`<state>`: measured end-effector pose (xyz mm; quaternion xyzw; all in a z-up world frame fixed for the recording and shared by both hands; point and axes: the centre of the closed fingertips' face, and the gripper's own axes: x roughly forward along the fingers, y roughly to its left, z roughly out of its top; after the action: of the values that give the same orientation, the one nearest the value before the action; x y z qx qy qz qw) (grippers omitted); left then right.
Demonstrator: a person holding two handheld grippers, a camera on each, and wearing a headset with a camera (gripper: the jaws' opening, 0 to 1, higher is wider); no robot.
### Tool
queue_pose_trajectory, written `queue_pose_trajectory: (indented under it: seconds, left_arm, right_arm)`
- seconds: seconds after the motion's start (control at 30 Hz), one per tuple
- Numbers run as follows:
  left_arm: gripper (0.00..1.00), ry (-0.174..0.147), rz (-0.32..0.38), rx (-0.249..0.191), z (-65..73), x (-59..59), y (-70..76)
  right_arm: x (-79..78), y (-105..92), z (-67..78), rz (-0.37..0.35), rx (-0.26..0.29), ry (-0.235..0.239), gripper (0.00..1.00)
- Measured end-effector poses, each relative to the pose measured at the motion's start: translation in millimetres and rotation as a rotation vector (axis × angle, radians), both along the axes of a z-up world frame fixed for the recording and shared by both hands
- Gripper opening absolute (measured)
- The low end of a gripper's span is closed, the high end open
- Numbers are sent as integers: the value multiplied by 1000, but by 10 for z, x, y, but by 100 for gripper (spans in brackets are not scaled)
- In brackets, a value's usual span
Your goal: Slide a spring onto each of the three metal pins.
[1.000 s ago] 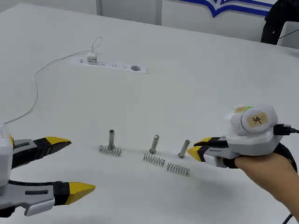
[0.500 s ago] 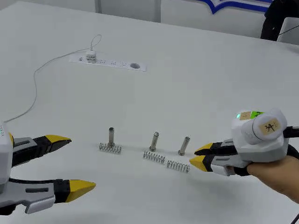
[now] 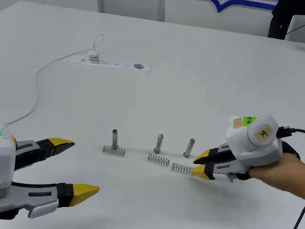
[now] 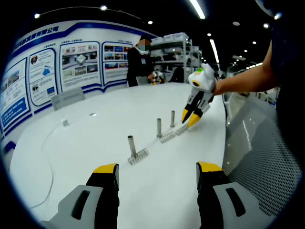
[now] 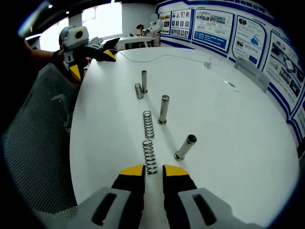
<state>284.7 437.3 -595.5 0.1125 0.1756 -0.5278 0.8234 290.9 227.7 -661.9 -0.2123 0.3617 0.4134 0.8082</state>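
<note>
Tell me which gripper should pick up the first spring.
Right. The right gripper has its jaws at the end of the nearest spring; the left gripper hangs open, farther off.

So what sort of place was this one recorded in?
Likely an exhibition hall or company showroom: blue-trimmed wall display boards, metal shelving, and a large white table with a power strip.

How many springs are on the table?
3: left spring beside the left pin, middle spring before the middle pin, right spring at the right gripper's jaws. None seems hidden.
</note>
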Motion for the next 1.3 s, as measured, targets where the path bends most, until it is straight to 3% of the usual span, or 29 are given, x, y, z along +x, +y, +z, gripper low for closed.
queue_pose_trajectory:
  seconds: [0.33,0.83,1.03,1.3]
  left_arm:
    - [67,3,-4,4,-10,-2,-4]
    - [66,6,-24,5,9,-38,-49]
    - [65,8,-64,17,-9,-103,-121]
    - [61,3,-166,36,8,-196,-337]
  right_arm:
    - [-10,18,-116,65,-31,16,14]
    - [-2,37,-136,58,-26,35,12]
    - [-52,51,-85,50,-19,40,11]
    - [-152,71,32,54,-17,33,11]
